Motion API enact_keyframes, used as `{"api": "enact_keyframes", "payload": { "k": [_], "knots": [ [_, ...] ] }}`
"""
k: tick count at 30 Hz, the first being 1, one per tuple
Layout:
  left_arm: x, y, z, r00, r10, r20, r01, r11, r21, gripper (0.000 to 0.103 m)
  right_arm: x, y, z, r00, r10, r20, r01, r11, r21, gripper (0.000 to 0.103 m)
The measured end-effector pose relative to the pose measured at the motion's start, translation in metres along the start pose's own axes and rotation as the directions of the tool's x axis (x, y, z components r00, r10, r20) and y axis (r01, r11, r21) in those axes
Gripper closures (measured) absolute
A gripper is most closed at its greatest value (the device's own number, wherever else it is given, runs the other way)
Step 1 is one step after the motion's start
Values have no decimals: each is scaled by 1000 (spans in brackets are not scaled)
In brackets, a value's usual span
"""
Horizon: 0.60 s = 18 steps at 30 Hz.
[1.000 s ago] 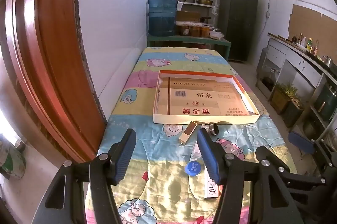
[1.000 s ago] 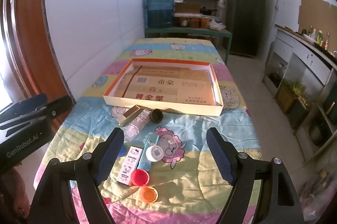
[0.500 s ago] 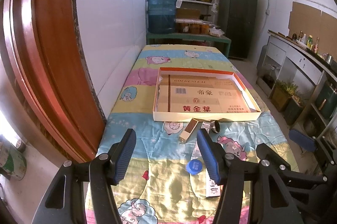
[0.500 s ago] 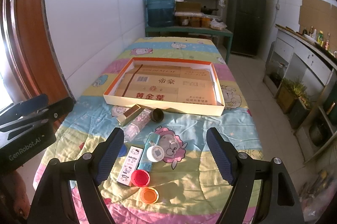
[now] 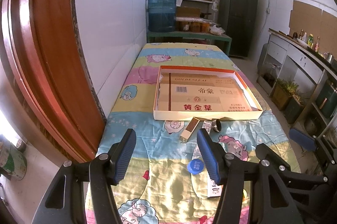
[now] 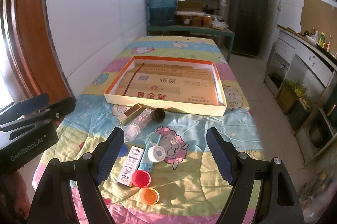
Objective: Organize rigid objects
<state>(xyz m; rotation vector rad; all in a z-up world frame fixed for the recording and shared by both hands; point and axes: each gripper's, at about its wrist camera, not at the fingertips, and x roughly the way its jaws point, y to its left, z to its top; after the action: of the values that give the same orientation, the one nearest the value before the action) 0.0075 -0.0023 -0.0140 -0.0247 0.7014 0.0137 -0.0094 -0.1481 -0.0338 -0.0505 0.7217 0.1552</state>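
Both the left claw (image 5: 166,153) and right claw (image 6: 165,155) gape wide, empty, above the tablecloth (image 6: 189,125).

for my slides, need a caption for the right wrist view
Open right gripper above caps, a Hello Kitty box and small containers, near an empty cardboard-lined tray.

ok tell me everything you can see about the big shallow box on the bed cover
The shallow box is a wide, low rectangular tray that looks like cardboard, with cream outer walls and an orange rim and inner walls. A flattened brown carton sheet printed with red Chinese characters and a barcode lines its bottom; nothing else lies inside. It sits flat on the cartoon-print cover, mid-table. A gold and brown box and a black cap lie just in front of its near wall; contact is unclear.
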Motion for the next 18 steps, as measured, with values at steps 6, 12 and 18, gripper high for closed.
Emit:
{"api": "enact_keyframes", "payload": {
  "k": [6,12,18],
  "knots": [
    [2,1,0,1000,-1,-2,1,1000,-1,43,0,0,1,1000,1,-1,-1,1000,-1,22],
    [2,1,-1,1000,0,-1,0,1000,0,43,1,1,0,1000,4,-3,-4,1000,-5,22],
    [5,1,-2,1000,0,-9,0,1000,2,43,2,1,1,1000,5,-8,-5,1000,-4,22]
  ]
}}
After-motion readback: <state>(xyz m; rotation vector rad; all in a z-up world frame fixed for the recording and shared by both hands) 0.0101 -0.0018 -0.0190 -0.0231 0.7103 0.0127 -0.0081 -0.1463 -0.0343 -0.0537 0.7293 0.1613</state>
